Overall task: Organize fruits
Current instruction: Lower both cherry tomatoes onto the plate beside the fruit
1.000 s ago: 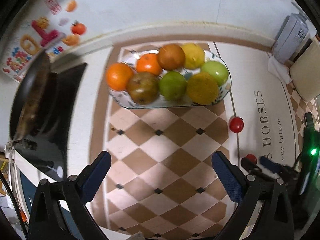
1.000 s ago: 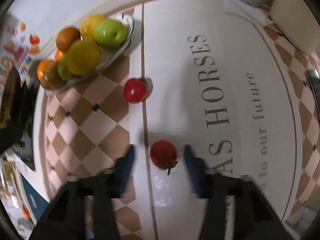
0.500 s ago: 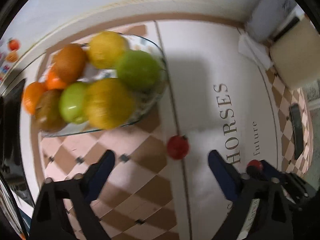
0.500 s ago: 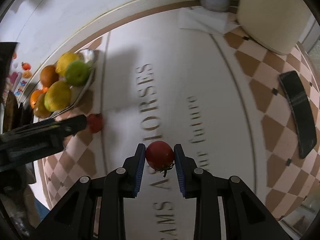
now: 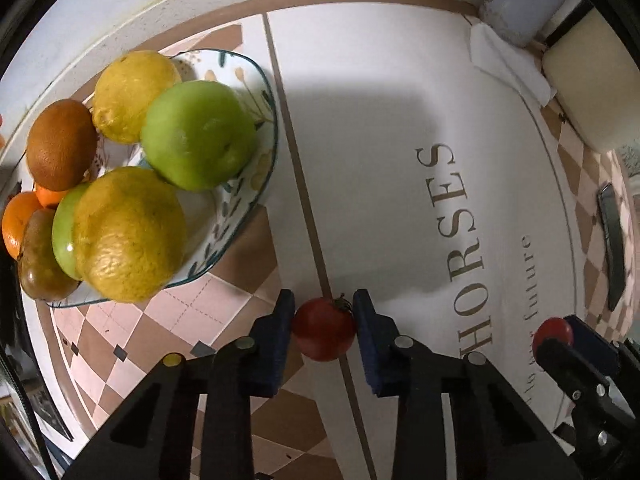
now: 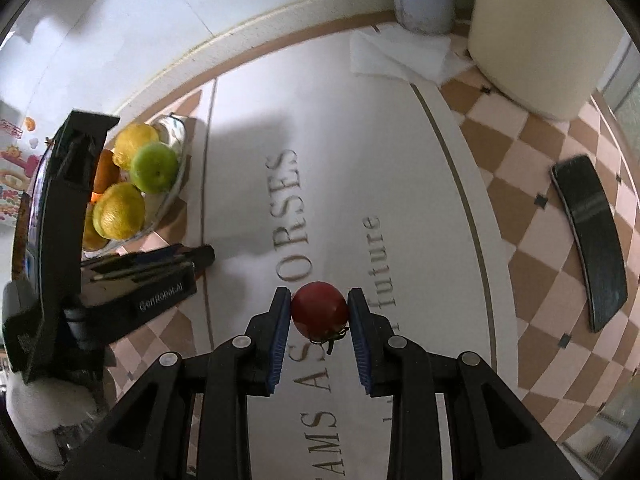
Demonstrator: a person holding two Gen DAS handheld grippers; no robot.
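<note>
Both grippers now clamped, one tomato each.

Left gripper (image 5: 323, 330): pads wide apart a second ago with the tomato (image 5: 324, 328) well ahead; now closed on it, between the blue pads, on the printed mat. Right gripper (image 6: 319, 314) still pinches its own tomato (image 6: 319, 309), off the mat. Fruit bowl (image 5: 256, 184) sits ahead-left of the left fingers, piled high; likely the drop point.

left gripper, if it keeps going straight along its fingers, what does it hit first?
The left gripper is shut on a red tomato and points down at the tablecloth. Going on, the tomato would most likely press into the cloth first; whether it already rests there is unclear. The fruit bowl lies off to the side.
</note>
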